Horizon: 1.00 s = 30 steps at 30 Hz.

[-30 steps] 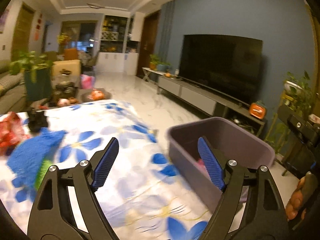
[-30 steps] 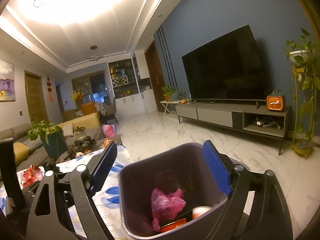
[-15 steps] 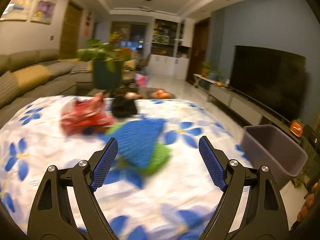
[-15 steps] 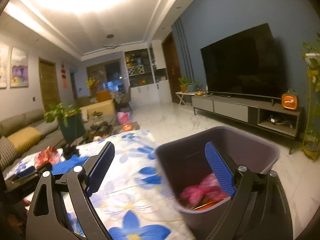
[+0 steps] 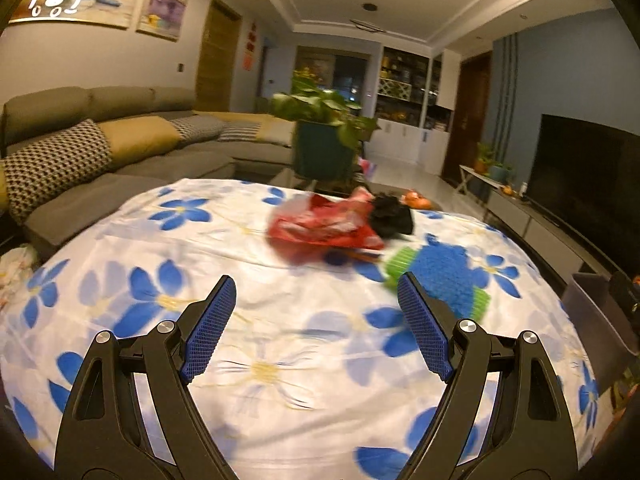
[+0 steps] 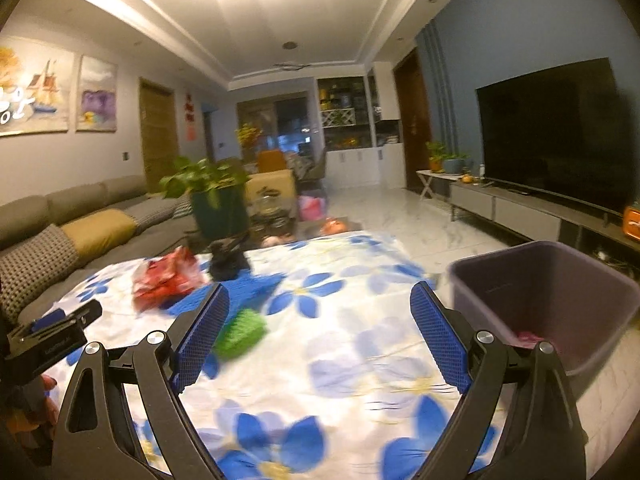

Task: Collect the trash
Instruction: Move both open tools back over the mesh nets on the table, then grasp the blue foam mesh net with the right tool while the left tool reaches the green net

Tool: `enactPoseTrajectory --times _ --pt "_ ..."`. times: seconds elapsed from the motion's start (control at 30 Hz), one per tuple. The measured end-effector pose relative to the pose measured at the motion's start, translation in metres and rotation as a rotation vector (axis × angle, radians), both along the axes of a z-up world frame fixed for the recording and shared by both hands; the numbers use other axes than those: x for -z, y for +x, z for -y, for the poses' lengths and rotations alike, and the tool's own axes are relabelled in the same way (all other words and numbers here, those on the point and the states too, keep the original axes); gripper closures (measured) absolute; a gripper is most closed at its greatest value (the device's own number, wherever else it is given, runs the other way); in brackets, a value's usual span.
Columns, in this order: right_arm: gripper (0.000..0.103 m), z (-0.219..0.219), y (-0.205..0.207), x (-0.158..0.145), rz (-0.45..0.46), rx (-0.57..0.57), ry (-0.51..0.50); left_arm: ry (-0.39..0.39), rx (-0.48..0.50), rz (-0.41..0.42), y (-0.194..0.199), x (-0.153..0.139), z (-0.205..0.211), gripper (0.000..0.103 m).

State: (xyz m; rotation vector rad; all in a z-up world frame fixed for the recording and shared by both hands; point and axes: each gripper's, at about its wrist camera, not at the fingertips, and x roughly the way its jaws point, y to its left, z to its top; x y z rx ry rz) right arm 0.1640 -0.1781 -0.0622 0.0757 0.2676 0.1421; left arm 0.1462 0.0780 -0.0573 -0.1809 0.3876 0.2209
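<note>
1. Left tongs [image 5: 316,296]: released, blue pads spread wide, nothing between them, hovering over the flowered cloth [image 5: 248,368] of the tabletop. Only bare cloth in the gap between the pads.
2. At 9 o'clock in the left wrist view: rounded cloth edge falling away toward the grey sofa [image 5: 120,148], near that edge but apart from it.
3. At 12 o'clock ahead of the left tongs: crumpled red wrapper [image 5: 324,230] lying on the cloth near the far edge, blurred. Touching it on its right, a black lump [image 5: 390,216]; cannot tell what it is.
4. At 1 o'clock, just beyond the right pad of the left tongs: blue and green knitted piece [image 5: 444,272] flat on the cloth, partly hidden by that pad.
5. Behind the far edge: potted plant [image 5: 326,140] in a dark teal pot.
6. At 3 o'clock in the left wrist view: rim of the purple bin [image 5: 600,312] off the tabletop's right edge.
7. Right tongs [image 6: 320,312]: released, pads wide apart, nothing held, over the near half of the cloth. Open cloth in the gap and beyond it to the far edge.
8. In the right wrist view at 10 o'clock: same wrapper [image 6: 166,280], black lump [image 6: 228,260] just beside it, green part of the knitted piece [image 6: 240,332] next to the left pad.
9. At 3 o'clock: bin [image 6: 556,280] standing upright, close against the tabletop's right edge, with pink trash [image 6: 528,336] low inside.
10. Beyond the bin: white marble floor [image 6: 400,216] running to the TV unit [image 6: 516,208].
</note>
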Motion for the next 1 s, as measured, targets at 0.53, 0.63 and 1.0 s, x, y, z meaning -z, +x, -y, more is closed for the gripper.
enactPoseTrajectory --times 0.53,0.63,1.0 --pt "0.019 -0.081 0.084 0.027 -0.176 -0.120 -0.017 0.025 -0.117 0.033 0.015 -0.004 -0.048 0.022" --pt "0.026 -0.090 0.102 0.032 -0.234 -0.125 -0.016 0.036 -0.126 0.039 0.024 -0.003 -0.050 0.022" --pt "0.067 -0.104 0.126 0.051 -0.342 -0.161 -0.054 0.008 -0.115 0.016 0.038 0.011 -0.053 0.022"
